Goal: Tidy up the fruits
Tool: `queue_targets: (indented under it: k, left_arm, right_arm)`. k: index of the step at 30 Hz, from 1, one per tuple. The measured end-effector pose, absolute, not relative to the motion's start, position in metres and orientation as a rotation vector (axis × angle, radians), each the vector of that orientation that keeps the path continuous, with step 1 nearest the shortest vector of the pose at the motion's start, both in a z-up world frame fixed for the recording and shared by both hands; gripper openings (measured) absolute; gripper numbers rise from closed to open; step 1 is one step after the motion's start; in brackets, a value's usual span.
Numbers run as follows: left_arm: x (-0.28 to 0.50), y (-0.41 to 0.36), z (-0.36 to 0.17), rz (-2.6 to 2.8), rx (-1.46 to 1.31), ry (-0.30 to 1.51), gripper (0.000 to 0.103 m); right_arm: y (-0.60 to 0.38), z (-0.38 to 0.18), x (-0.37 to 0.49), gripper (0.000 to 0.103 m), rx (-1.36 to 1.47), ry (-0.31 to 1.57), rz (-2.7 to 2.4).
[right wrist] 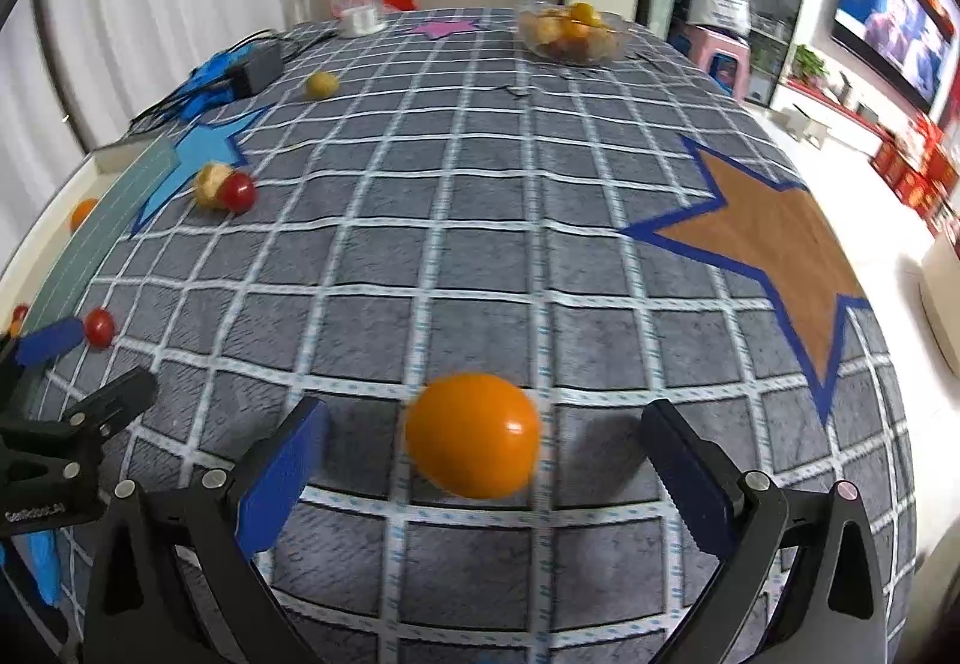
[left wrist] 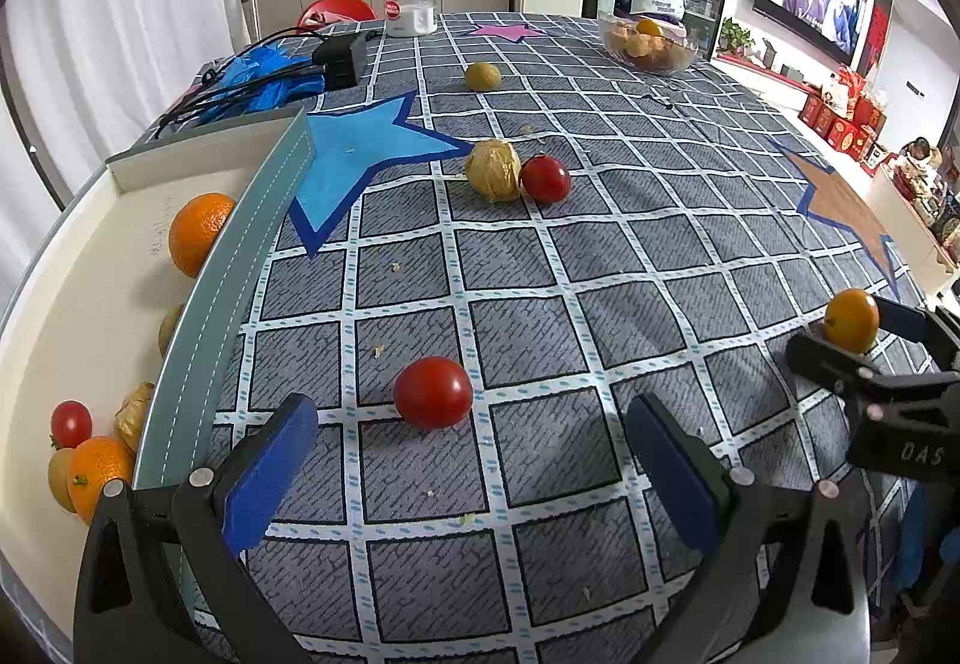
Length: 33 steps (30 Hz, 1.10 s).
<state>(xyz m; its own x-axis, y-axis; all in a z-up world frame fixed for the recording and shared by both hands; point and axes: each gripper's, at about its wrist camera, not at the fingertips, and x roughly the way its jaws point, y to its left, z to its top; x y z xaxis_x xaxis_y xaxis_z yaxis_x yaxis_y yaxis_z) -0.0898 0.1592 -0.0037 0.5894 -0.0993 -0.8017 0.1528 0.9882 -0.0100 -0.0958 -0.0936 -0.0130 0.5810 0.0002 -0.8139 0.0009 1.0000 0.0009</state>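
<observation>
While both jaws stand apart, right gripper (right wrist: pixel 480 460) brackets the orange tomato (right wrist: pixel 472 434), left gripper (left wrist: pixel 474 454) the red tomato (left wrist: pixel 433 391); next, closing, then tray (left wrist: pixel 90 316).

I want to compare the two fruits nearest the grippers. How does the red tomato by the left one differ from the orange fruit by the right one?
The red tomato is deep red; the orange fruit is yellow-orange. The tomato lies just ahead of the left hand-held gripper, while the orange fruit sits between the fingers of the right hand-held gripper. Both are round, glossy, ungrasped and resting on the checked tablecloth.
</observation>
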Motion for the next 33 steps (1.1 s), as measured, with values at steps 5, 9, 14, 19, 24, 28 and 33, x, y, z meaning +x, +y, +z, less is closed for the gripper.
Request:
queue_targets:
  k: [5, 9, 14, 19, 24, 28, 33]
  left_arm:
    - [-0.0899, 0.1593, -0.0036, -0.147, 0.062, 0.929, 0.102]
    - [-0.0892, 0.1593, -0.0036, -0.147, 0.062, 0.929, 0.102]
    - [-0.0897, 0.1593, -0.0036, -0.147, 0.062, 0.929, 0.102]
    - [-0.09, 0.1593, -0.0037, -0.147, 0.062, 0.929, 0.102]
    - [-0.0893, 0.1593, -0.0037, -0.147, 0.062, 0.929, 0.102]
    - [-0.0891, 0.1593, -0.0038, -0.147, 0.062, 0.929, 0.102]
    - [-0.0894, 0.1593, -0.0037, -0.147, 0.062, 0.929, 0.102]
  right_arm:
    - [-0.0917, -0.0143, -0.0945, 0.103, 0.003, 0.952, 0.012]
    - [-0.0928, -0.0141, -0.0944, 0.103, 0.004, 0.952, 0.014]
    - [-0.0918, -0.0142, -0.0948, 0.103, 0.003, 0.952, 0.012]
    - [-0.0916, -0.0144, -0.0948, 0.103, 0.003, 0.951, 0.012]
    - [-0.0917, -0.0145, -0.0949, 0.103, 0.003, 0.951, 0.013]
    - [-0.0913, -0.0145, -0.0952, 0.103, 0.003, 0.95, 0.014]
    - [-0.0917, -0.0146, -0.0956, 0.103, 0.002, 0.95, 0.014]
